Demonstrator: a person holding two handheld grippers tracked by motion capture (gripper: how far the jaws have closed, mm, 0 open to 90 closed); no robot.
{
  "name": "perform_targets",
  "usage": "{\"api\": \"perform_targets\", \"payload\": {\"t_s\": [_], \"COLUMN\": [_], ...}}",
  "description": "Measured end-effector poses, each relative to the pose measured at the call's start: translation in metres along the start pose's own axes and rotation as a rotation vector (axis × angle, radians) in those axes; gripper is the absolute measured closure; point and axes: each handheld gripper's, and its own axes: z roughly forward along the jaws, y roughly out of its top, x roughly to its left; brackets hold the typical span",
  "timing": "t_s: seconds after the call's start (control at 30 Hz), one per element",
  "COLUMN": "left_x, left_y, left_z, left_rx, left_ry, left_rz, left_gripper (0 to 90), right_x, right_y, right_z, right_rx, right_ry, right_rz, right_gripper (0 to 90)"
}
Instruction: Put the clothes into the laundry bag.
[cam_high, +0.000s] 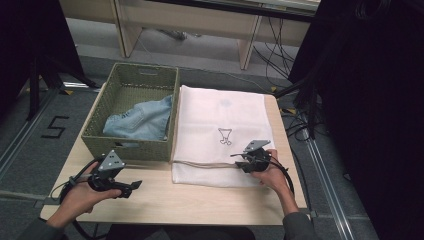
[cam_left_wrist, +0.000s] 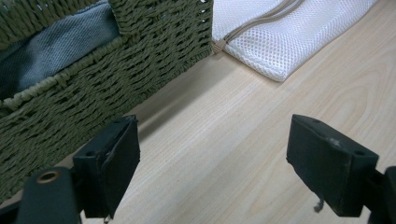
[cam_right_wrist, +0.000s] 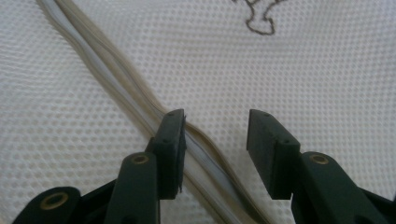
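Observation:
A white mesh bag (cam_high: 220, 120) lies flat on the wooden table (cam_high: 165, 200), with a beige zipper (cam_high: 205, 164) running along its near edge. My right gripper (cam_high: 239, 161) rests over that zipper near the bag's right end. In the right gripper view the jaws of the right gripper (cam_right_wrist: 215, 140) stand apart over the mesh (cam_right_wrist: 303, 70); the zipper (cam_right_wrist: 107, 74) passes under the left jaw, and nothing is pinched. My left gripper (cam_high: 131, 189) hovers at the near left of the table. In its own view the left gripper (cam_left_wrist: 212, 158) is open above bare wood.
A green woven basket (cam_high: 175, 115) holding a blue denim garment (cam_high: 140, 120) stands left of the bag, touching it. In the left gripper view the basket (cam_left_wrist: 93, 88) is close on the left. A small dark drawing (cam_right_wrist: 259, 18) marks the bag. Cables run across the floor beyond.

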Motion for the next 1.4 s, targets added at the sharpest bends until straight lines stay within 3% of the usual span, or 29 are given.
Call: {"api": "perform_targets", "payload": {"t_s": [0.17, 0.2, 0.3, 0.33, 0.37, 0.5, 0.57, 0.63, 0.77, 0.9, 1.03, 1.07, 1.1, 1.17, 1.2, 1.27, 1.3, 1.37, 1.4], "left_x": [-0.001, -0.001, -0.001, -0.001, -0.001, -0.001, -0.001, -0.001, -0.001, -0.001, 0.0, 0.0, 0.0, 0.0, 0.0, 0.0, -0.001, -0.001, -0.001], "left_y": [0.0, 0.0, -0.001, 0.0, 0.0, -0.001, 0.0, -0.001, 0.0, -0.001, 0.0, -0.001, -0.001, 0.0, 0.0, -0.001, -0.001, 0.001, 0.001], "left_z": [0.001, 0.001, 0.001, 0.001, 0.001, 0.001, 0.001, 0.001, 0.001, 0.0, 0.0, 0.0, 0.0, 0.001, 0.001, 0.0, 0.0, 0.001, 0.001], "left_rx": [-0.002, -0.008, 0.004, 0.007, -0.003, 0.001, -0.005, -0.004, -0.006, 0.002, -0.003, -0.002, -0.011, -0.012, -0.013, -0.009, -0.01, -0.054, -0.054], "left_ry": [0.002, -0.002, -0.002, -0.002, -0.002, -0.003, 0.004, -0.002, -0.003, -0.003, -0.004, -0.004, -0.003, -0.001, -0.001, 0.001, 0.005, 0.017, 0.017], "left_rz": [-0.009, -0.012, -0.006, -0.004, -0.009, -0.012, -0.005, -0.007, -0.011, -0.008, -0.009, -0.007, -0.014, -0.015, -0.015, -0.013, -0.024, -0.044, -0.044], "left_gripper": [17.1, 17.1, 17.1, 17.1, 17.1, 17.1, 17.1, 17.1, 17.1, 17.1, 17.2, 17.1, 17.2, 17.1, 17.2, 17.2, 17.2, 17.5, 17.5], "right_x": [0.004, 0.008, 0.01, 0.012, 0.013, 0.015, 0.018, 0.018, 0.015, 0.018, 0.018, 0.017, 0.016, 0.018, 0.017, 0.017, 0.014, 0.015, 0.015], "right_y": [0.007, 0.011, 0.013, 0.015, 0.016, 0.019, 0.021, 0.021, 0.02, 0.022, 0.024, 0.026, 0.03, 0.032, 0.039, 0.041, 0.048, 0.053, 0.053], "right_z": [0.004, 0.006, 0.008, 0.01, 0.013, 0.018, 0.021, 0.022, 0.022, 0.022, 0.019, 0.018, 0.013, 0.009, 0.0, -0.003, -0.012, -0.02, -0.02], "right_rx": [-0.045, -0.054, -0.054, -0.057, -0.057, -0.04, -0.009, -0.01, -0.027, -0.005, 0.008, -0.001, -0.033, -0.035, -0.071, -0.085, -0.134, -0.139, -0.139], "right_ry": [0.039, 0.067, 0.073, 0.095, 0.092, 0.098, 0.098, 0.103, 0.153, 0.147, 0.137, 0.13, 0.096, 0.096, 0.073, 0.062, 0.029, 0.005, 0.005], "right_rz": [-0.011, -0.014, -0.014, 0.004, -0.022, -0.036, 0.001, -0.003, -0.005, 0.002, 0.0, -0.002, -0.045, -0.018, -0.017, -0.015, -0.024, -0.026, -0.026], "right_gripper": [56.9, 56.6, 56.3, 56.3, 56.2, 56.9, 60.5, 63.6, 79.9, 87.4, 88.6, 88.7, 88.9, 88.9, 88.9, 89.0, 89.0, 89.0, 89.0]}}
